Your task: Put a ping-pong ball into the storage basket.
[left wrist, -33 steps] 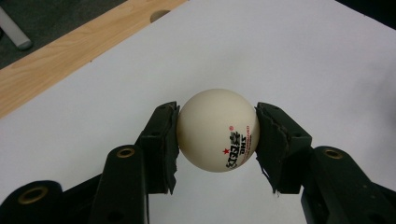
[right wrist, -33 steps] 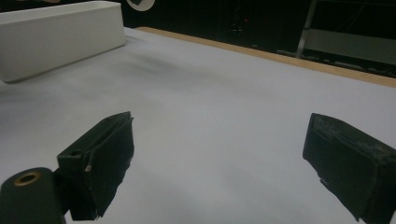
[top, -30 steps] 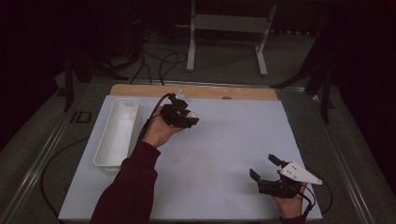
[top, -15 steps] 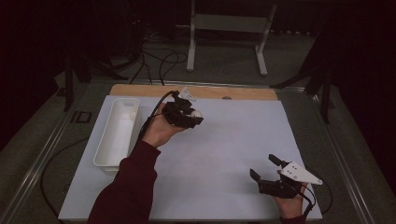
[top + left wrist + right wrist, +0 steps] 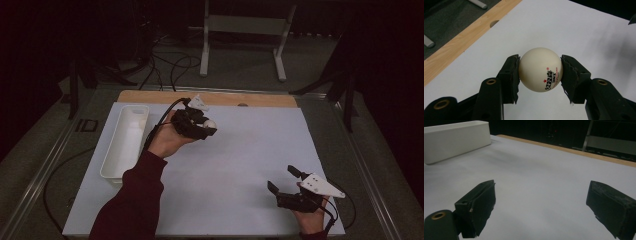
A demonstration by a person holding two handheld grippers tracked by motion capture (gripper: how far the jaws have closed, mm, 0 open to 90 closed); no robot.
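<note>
Only legible print is on the ball (image 5: pixel 540 69), clamped between the left gripper (image 5: pixel 540 71) pads. The print sits on the ball's lower right face as the left gripper view shows it, nearer the right-hand pad. It's upside down to that camera. There is one small red star at the left end of the print, a red round mark at the upper end, and black block characters between them, reading roughly "DHS" when flipped. A line of small red lettering runs along the edge by the right-hand pad, too small to read. In the high view the ball's print can't be made out.
</note>
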